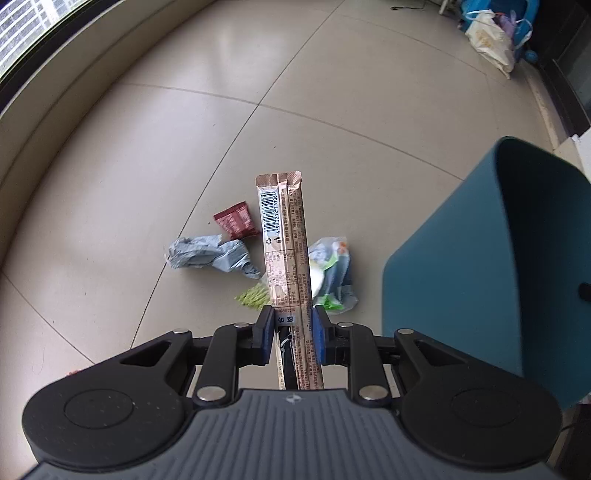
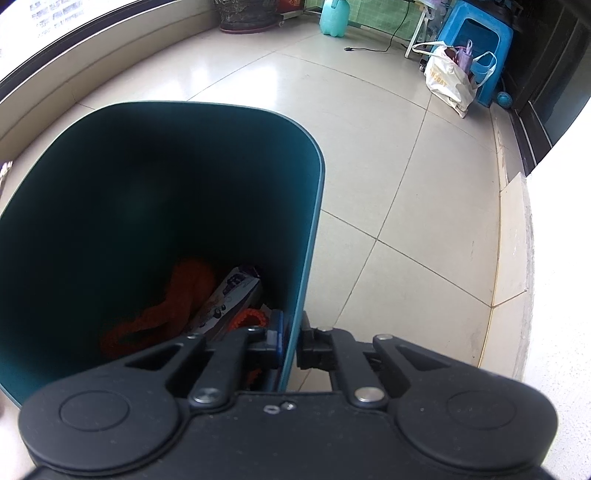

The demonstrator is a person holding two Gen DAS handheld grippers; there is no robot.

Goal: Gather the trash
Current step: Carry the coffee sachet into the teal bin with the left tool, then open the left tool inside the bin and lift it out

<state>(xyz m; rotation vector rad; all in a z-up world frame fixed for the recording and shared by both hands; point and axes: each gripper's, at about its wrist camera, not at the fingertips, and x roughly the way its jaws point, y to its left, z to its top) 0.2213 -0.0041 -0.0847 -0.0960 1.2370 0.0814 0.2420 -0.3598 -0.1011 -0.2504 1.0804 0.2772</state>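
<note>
My left gripper is shut on a long tan snack wrapper with a barcode, held upright above the floor. Below it on the tiles lie a dark red packet, a crumpled grey-blue bag, a small green wrapper and a clear bag with green and orange print. My right gripper is shut on the wall of a teal trash bin, which also shows in the left wrist view at the right. Inside the bin lie an orange net and a purple-printed box.
A low ledge under a window runs along the left. A white shopping bag, a blue stool, a teal jug and a black cable stand at the far side. A raised step runs along the right.
</note>
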